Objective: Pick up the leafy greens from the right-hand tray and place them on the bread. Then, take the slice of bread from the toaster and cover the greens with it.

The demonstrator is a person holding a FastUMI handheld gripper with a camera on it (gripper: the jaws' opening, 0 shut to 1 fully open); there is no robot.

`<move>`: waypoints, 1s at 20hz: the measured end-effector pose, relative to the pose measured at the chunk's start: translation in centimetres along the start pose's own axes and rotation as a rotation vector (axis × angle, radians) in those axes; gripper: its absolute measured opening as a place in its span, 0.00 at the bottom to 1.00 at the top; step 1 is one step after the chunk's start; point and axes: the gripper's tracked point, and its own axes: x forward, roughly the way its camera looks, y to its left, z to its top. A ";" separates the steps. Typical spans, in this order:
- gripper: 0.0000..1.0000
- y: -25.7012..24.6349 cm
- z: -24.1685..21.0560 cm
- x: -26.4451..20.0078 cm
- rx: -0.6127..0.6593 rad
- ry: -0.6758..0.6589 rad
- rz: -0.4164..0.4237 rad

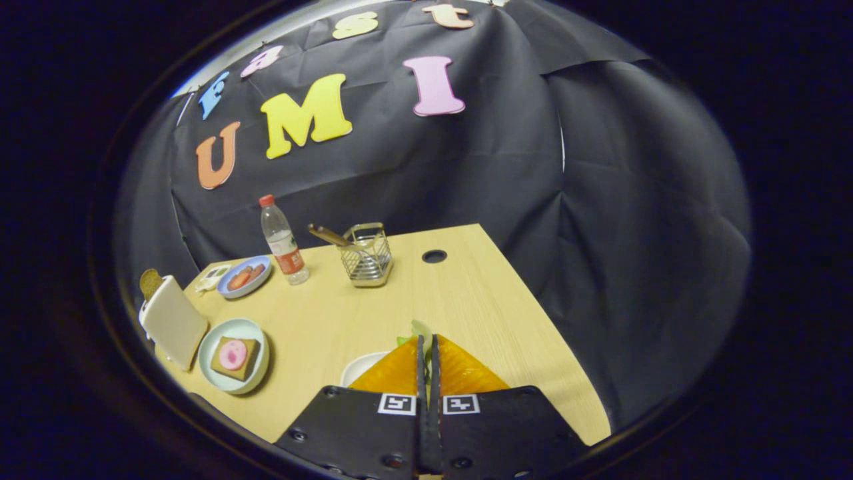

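My fingers (427,343) sit nearly together, apparently pinching the leafy greens (418,330) above the white tray (360,368), right of the bread plate (234,355).

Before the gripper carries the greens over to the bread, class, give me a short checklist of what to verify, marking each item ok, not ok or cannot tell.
1. Greens held: the gripper has its fingers nearly together, with a bit of leafy greens at the tips. Firm grip: cannot tell.
2. Tray under the fingers: white tray sits just below them. Greens lifted off it: cannot tell.
3. Target ready: bread with a pink slice on top lies on the pale plate. Ok.
4. Path over the table to the plate: ok.
5. Second slice: bread slice stands in the toaster. Ok.
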 end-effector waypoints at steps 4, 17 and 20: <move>0.00 3.8 1.8 -2.2 -0.045 -0.035 -0.012; 0.00 29.6 1.6 -5.6 -0.025 -0.053 0.074; 0.00 34.8 -0.3 -5.2 0.005 -0.019 0.129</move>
